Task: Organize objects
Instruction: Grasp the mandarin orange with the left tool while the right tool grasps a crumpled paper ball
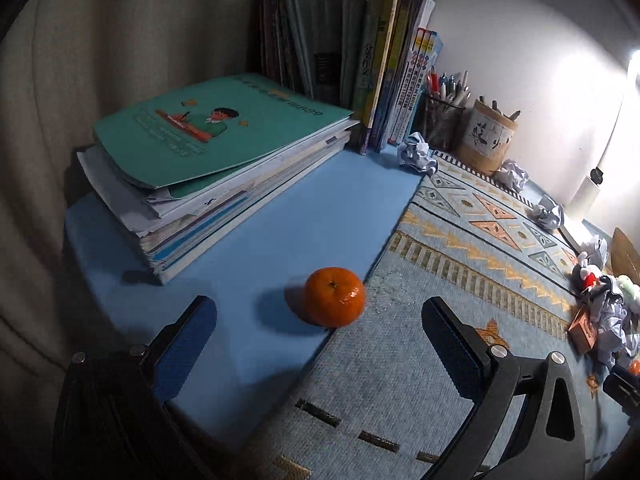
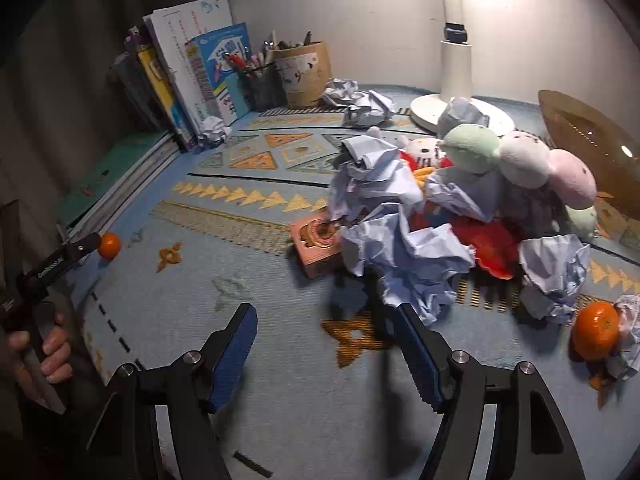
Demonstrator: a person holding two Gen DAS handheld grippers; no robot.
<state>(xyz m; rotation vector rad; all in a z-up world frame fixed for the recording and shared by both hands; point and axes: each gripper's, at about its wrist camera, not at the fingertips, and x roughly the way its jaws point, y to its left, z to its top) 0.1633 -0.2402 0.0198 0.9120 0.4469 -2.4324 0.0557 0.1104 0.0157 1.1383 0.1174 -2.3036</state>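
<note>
A tangerine (image 1: 334, 297) lies on the blue desk surface at the edge of the patterned mat (image 1: 460, 280). My left gripper (image 1: 320, 316) is open, its jaws wide on either side just short of the fruit; it also shows in the right wrist view (image 2: 86, 245) beside that tangerine (image 2: 109, 245). My right gripper (image 2: 326, 320) is open and empty above the mat, facing a pile of crumpled paper (image 2: 404, 248). A second tangerine (image 2: 595, 330) lies at the right. A small pink box (image 2: 318, 246) and plush toys (image 2: 520, 160) sit in the pile.
A stack of books with a green cover (image 1: 216, 136) lies at the left, upright books (image 1: 360, 60) behind. Pen holders (image 1: 442, 120) and a bamboo cup (image 1: 486, 138) stand at the back. A white lamp base (image 2: 456, 108) and a wooden dish (image 2: 592, 148) are at the right.
</note>
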